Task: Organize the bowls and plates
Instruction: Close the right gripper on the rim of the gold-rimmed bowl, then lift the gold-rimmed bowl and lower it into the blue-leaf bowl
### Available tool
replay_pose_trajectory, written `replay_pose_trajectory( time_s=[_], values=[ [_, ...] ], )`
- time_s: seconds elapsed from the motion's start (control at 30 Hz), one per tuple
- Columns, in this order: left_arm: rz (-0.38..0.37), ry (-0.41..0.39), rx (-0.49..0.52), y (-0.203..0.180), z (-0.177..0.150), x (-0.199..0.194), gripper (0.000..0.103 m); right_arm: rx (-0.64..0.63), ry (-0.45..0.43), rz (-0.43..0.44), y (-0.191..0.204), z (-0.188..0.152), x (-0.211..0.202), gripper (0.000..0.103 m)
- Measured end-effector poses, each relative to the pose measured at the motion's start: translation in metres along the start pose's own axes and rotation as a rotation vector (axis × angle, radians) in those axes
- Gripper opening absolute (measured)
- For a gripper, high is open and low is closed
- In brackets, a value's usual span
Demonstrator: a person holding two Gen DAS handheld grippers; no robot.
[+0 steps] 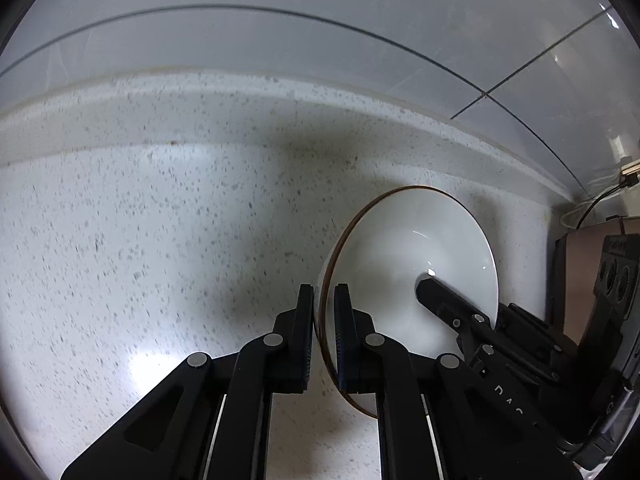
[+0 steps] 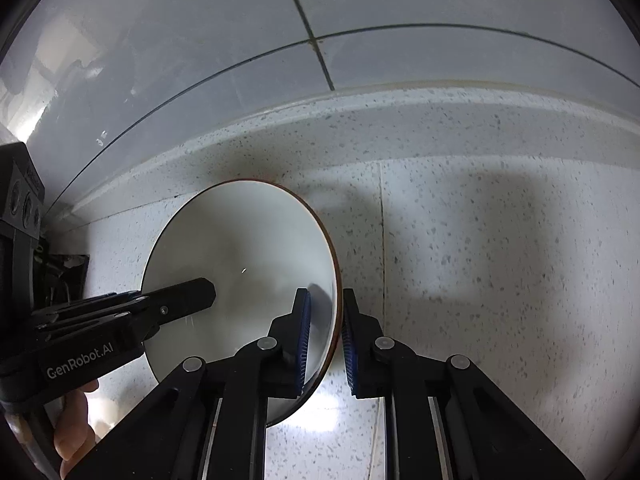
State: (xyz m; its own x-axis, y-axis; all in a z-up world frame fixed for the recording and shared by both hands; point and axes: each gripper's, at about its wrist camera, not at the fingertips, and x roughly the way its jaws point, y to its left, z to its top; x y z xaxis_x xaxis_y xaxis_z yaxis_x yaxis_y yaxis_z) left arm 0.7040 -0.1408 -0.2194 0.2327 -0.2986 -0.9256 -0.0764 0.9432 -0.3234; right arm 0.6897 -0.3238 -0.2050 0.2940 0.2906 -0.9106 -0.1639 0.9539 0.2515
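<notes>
A white bowl (image 1: 404, 248) with a thin brown rim is held between both grippers above the speckled countertop (image 1: 140, 240). My left gripper (image 1: 323, 300) is shut on the bowl's left rim, one finger inside and one outside. My right gripper (image 2: 326, 308) is shut on the opposite rim of the same bowl (image 2: 240, 240). The right gripper also shows in the left wrist view (image 1: 432, 292), reaching over the bowl. The left gripper shows in the right wrist view (image 2: 200, 292) the same way.
A raised speckled ledge (image 1: 240, 96) runs along the back under a grey tiled wall (image 1: 360, 20). A brown box and cables (image 1: 580, 256) sit at the far right corner. A seam (image 2: 382, 240) crosses the countertop.
</notes>
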Motion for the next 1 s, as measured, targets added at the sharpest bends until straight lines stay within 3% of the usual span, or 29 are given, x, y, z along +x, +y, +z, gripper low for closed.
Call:
replay_pose_trajectory(
  time_s=[0.33,0.73,1.0],
  values=[
    [-0.011,0.035,-0.007,-0.016,-0.032,-0.005,0.007,0.025,0.023,-0.001,-0.001,-0.023,-0.024,0.013],
    [-0.061,0.027,-0.006,-0.046,-0.096,-0.058,0.007,0.039,-0.004,0.006,0.001,-0.07,-0.092,0.013],
    [-0.116,0.002,0.028,-0.049,-0.145,-0.115,0.007,0.057,-0.06,-0.032,0.024,-0.119,-0.16,0.013]
  ],
)
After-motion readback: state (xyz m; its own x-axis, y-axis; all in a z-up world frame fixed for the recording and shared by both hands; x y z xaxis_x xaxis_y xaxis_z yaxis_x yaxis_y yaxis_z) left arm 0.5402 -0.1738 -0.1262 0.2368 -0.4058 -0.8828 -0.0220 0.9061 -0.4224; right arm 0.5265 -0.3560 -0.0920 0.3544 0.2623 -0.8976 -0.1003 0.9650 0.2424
